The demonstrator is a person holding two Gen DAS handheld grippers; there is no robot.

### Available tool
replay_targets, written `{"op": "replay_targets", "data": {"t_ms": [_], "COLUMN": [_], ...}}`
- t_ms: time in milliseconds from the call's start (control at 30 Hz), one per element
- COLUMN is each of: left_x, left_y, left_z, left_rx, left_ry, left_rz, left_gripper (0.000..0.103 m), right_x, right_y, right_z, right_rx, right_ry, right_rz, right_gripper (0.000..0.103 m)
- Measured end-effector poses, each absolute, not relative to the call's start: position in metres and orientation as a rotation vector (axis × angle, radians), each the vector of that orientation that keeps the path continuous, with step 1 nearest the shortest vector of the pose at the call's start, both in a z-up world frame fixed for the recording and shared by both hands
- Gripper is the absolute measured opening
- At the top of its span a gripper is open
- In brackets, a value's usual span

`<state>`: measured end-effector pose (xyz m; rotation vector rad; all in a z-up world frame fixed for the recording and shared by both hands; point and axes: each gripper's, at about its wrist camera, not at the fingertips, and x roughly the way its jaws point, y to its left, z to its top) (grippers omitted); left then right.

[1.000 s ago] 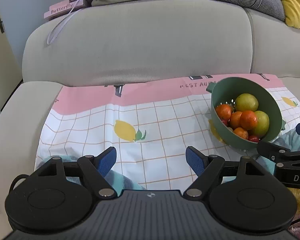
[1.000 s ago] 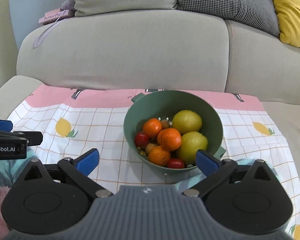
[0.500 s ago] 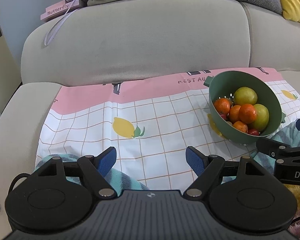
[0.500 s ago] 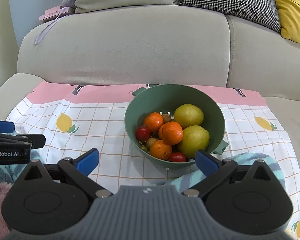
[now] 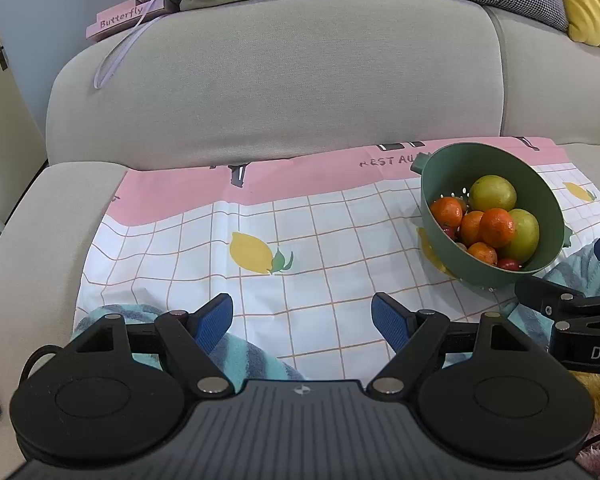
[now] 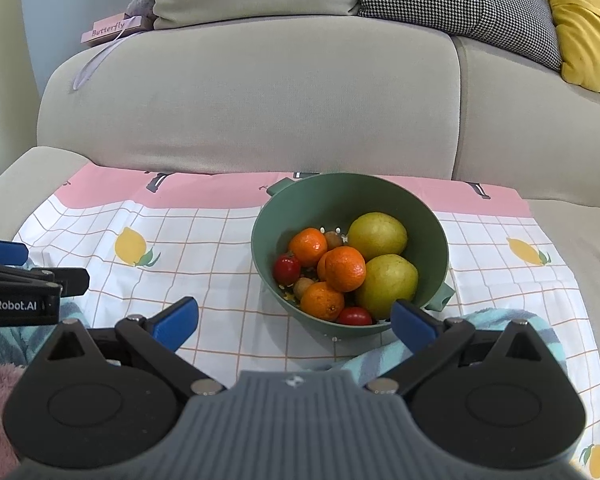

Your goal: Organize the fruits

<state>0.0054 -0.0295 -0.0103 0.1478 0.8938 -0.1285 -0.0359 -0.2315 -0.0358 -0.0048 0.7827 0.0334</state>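
A green colander bowl [image 6: 420,208] sits on a checked lemon-print cloth [image 6: 204,240] on the sofa seat. It holds two yellow-green pears [image 6: 378,234], several oranges [image 6: 346,268], red tomatoes [image 6: 286,269] and small brown fruits. In the left wrist view the bowl [image 5: 480,164] is at the right. My right gripper [image 6: 294,320] is open and empty, just in front of the bowl. My left gripper [image 5: 302,316] is open and empty over the cloth, left of the bowl.
The sofa backrest [image 6: 260,96] rises behind the cloth, with cushions and a pink "Butterfly" box [image 5: 126,20] on top. A teal striped towel [image 6: 512,320] lies under the cloth's front edge. The sofa armrest [image 5: 28,232] is at the left.
Both grippers have drawn back a little from the bowl and stayed open. The bowl and fruit have not moved.
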Motion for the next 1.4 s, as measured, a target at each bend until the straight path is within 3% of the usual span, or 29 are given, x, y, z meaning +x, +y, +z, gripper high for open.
{"op": "replay_targets", "data": {"t_ms": [1400], "left_x": [0.003], "left_y": [-0.0323], "left_z": [-0.0115], "left_rx": [0.139], "left_ry": [0.893], "left_rz": [-0.131], "left_gripper": [0.092], "right_x": [-0.0349], "right_y": [-0.2321], "right_z": [-0.041], "right_rx": [-0.01], "right_ry": [0.81], "right_rz": [0.049], "right_gripper": [0.099]}}
